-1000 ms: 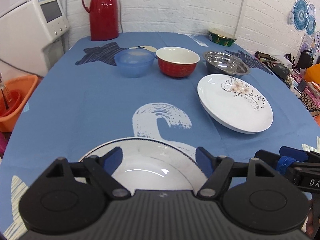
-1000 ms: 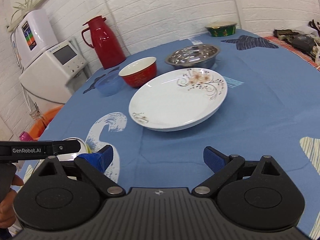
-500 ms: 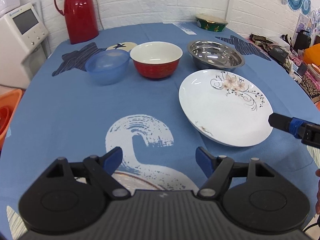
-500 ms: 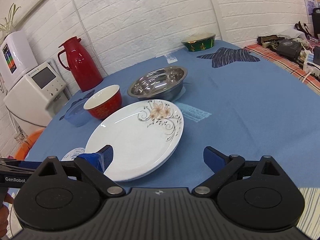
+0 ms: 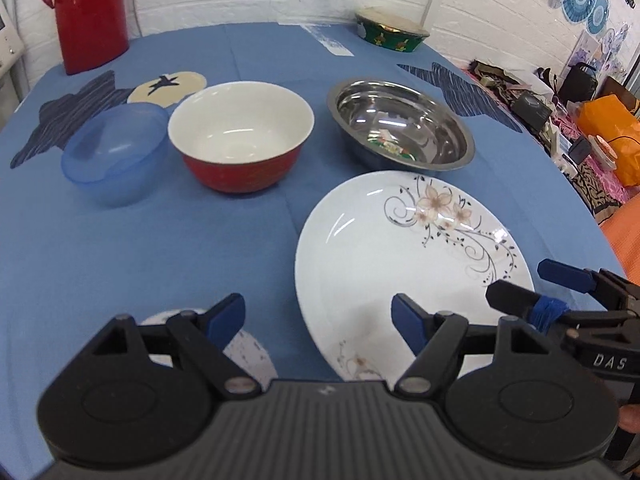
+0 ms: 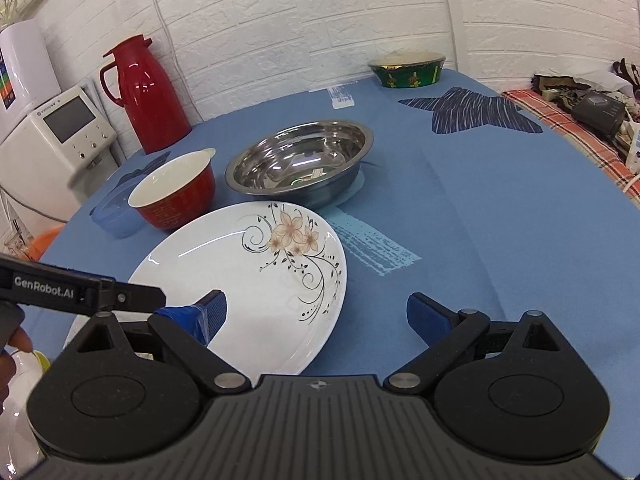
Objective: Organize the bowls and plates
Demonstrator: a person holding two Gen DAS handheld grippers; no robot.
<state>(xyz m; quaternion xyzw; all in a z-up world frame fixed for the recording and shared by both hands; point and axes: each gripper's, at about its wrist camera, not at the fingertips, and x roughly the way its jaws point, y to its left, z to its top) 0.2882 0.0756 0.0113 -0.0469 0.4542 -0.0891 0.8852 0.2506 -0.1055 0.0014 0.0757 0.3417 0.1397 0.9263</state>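
Left wrist view, bottom of frame: left hand-held gripper (image 5: 318, 317) spread wide, nothing between its blue pads, hovering over the blue-clothed bench (image 5: 160, 248). Just beyond the right pad, lower right of centre: white floral plate (image 5: 400, 264), lying flat on the cloth. At the right edge, over the plate's rim: right hand-held gripper (image 5: 532, 288), fingers apart, nothing visibly gripped. Lower left, partly hidden behind the left finger: pale round patch, too obscured to identify. Farther up, a row across the middle: blue plastic bowl (image 5: 114, 156) at left, red bowl (image 5: 240, 138) with white inside just beside it at centre, steel bowl (image 5: 400, 124) at right, close behind the plate. Upper left corner: red thermos (image 5: 90, 12). Top centre, at the far bench edge: green patterned bowl (image 5: 390, 36).

Right wrist view, bottom of frame: same right hand-held gripper (image 6: 316, 316) wide open and empty, left pad over the plate's near part, right pad over bare cloth. Left edge: left hand-held gripper's finger reaching in above the plate's near rim. Middle: steel bowl just behind the plate, red bowl to its left, blue plastic bowl mostly hidden behind the red one. Upper left: thermos against the white brick wall (image 6: 280, 20).
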